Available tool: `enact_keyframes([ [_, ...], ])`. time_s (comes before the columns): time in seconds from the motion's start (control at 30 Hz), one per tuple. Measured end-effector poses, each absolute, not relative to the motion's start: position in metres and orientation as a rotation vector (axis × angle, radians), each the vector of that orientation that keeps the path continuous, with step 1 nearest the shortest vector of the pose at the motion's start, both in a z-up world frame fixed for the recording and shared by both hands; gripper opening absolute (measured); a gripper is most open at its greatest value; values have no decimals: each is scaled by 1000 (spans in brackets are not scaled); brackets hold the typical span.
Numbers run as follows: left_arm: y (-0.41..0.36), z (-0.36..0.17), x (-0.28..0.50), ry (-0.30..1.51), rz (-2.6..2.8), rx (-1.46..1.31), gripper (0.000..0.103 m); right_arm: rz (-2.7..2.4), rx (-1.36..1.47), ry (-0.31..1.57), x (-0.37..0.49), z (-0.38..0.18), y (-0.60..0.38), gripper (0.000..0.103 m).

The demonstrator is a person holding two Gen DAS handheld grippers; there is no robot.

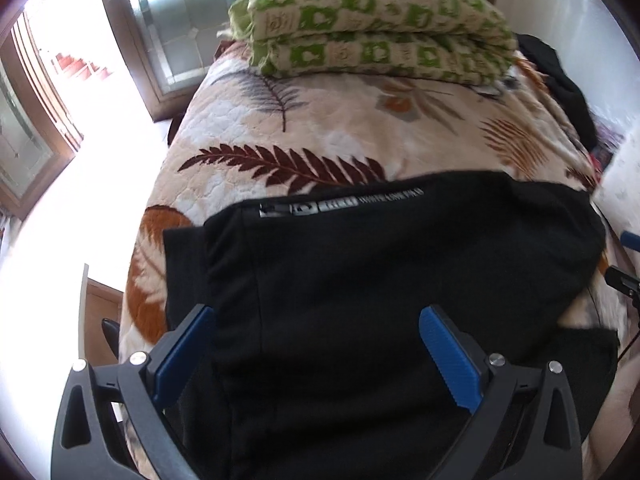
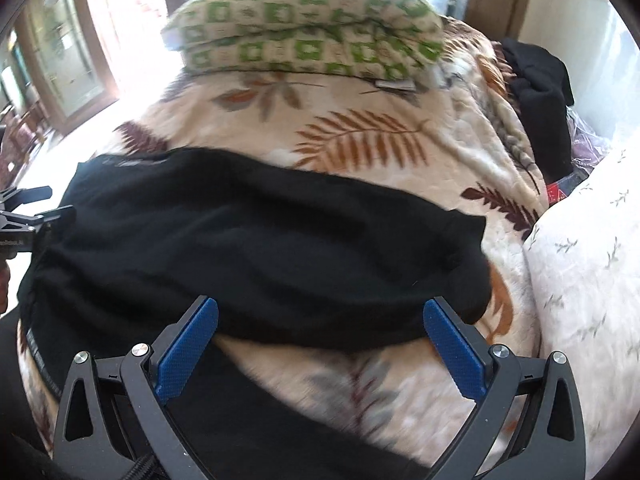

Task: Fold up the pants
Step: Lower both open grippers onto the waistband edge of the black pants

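1. The black pants (image 1: 380, 280) lay across the leaf-print quilt (image 1: 320, 128) on the bed, filling the lower half of the left wrist view from 3 to 9 o'clock; a waistband label (image 1: 308, 207) showed along the far edge at about 11 o'clock.
2. The left gripper (image 1: 316, 344) stood wide open above the dark fabric, its blue pads (image 1: 184, 356) holding nothing.
3. The right gripper (image 2: 320, 340) was likewise spread wide and empty, poised over the near hem of the pants (image 2: 256, 248), with bare quilt (image 2: 400, 392) under its right finger.
4. The cloth looked partly doubled over, with rumpled ridges toward 3 o'clock in the right view, so the fold seemed to be under way rather than finished.
5. Risk: closing on a single layer of the bunched edge would likely drag that layer alone and skew the fold.
6. Risk: the plush quilt could be pinched along with the hem, lifting the bedding and shifting the pants.
7. A folded green-patterned blanket (image 1: 380, 28) at 12 o'clock and dark clothing (image 2: 540, 92) at 2 o'clock sat well apart.
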State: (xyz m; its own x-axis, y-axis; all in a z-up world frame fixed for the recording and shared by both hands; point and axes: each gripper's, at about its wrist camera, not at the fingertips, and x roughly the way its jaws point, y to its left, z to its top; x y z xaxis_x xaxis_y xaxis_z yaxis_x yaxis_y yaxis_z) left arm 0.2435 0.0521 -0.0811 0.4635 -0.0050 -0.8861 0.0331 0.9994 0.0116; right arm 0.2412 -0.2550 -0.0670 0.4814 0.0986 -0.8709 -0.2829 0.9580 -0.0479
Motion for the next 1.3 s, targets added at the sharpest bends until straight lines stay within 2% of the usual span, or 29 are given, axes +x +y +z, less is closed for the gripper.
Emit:
enact_keyframes([
  [0.47,62,-119,315,1136,55,17,103,160,-148,1088,331,-94,-272,103],
  [0.8,57,-129,326,1146,-15,42,100,195,-255,1148,362,-125,-266,103],
  [0.83,57,-129,325,1143,-25,44,99,219,-244,1153,362,-125,-266,97],
  [0.87,57,-129,325,1141,-33,52,97,246,-231,1156,362,-125,-266,86],
  [0.9,56,-129,324,1140,-41,59,96,268,-233,1148,361,-123,-265,83],
  [1.0,60,-125,322,1136,-69,68,78,323,-273,1128,356,-118,-257,46],
  [1.03,65,-123,323,1136,-83,68,69,332,-281,1125,354,-117,-253,30],
  [1.07,67,-121,321,1139,-99,66,59,340,-285,1126,352,-115,-248,22],
  [1.17,81,-110,321,1155,-138,33,46,331,-337,1110,348,-115,-234,18],
  [1.3,117,-86,316,1143,-167,-41,48,329,-330,1104,350,-116,-236,18],
])
